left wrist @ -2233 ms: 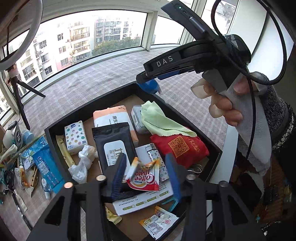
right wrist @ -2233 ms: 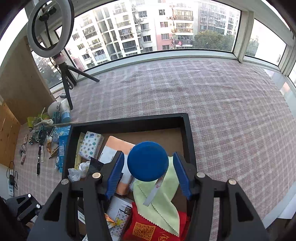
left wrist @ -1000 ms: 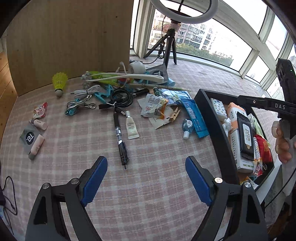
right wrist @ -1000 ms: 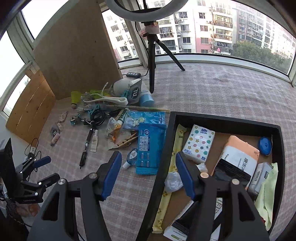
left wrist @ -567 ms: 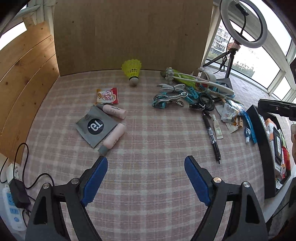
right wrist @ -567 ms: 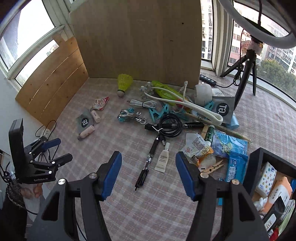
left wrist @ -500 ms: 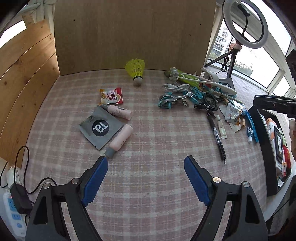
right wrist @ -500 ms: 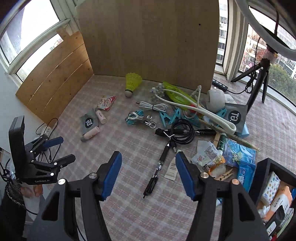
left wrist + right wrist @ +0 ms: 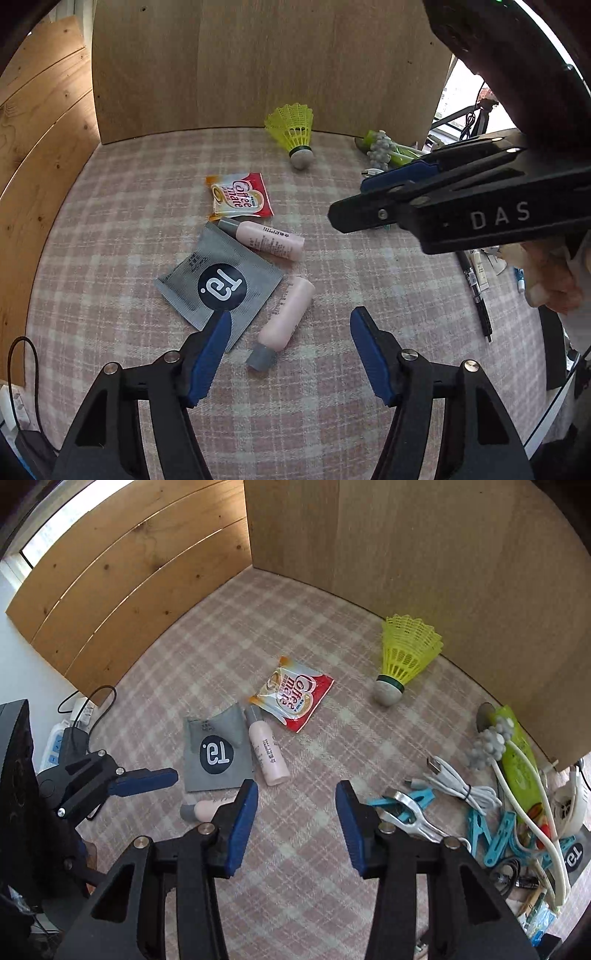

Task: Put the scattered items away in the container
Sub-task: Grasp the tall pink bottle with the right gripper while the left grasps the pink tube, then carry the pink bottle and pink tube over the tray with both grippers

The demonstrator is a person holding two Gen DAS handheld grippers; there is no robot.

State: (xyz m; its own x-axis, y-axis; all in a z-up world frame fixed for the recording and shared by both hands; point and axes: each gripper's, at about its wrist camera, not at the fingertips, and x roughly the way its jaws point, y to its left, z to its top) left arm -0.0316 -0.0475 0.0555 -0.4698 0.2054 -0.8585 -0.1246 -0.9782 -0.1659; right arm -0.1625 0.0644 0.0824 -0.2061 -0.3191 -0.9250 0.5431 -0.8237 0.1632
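Cloth (image 9: 147,177), plaid, lies under both grippers. Left gripper (image 9: 290,349): jaws partly open and closing, nothing pressed by either pad; it points steeply down. Between its blue fingers (image 9: 208,354), at their tips, lies a pink tube (image 9: 286,314), grey cap toward the camera, not gripped. Grey sachet (image 9: 219,284) lies just beyond the left finger, whose tip overlaps its near corner in the view; contact cannot be told. Second pink tube (image 9: 269,242) sits farther ahead, touching the sachet's far edge, with a Coffee-mate packet (image 9: 240,195) just past it. Yellow shuttlecock (image 9: 295,134) stands well ahead, near the wooden panel.

Right gripper (image 9: 295,830): jaws partly open and closing, empty; only bare cloth between the fingers. Metal clip (image 9: 410,814) lies just right of its right finger, white cable (image 9: 458,781) beyond that. Container is only an edge at the far right in the left view.
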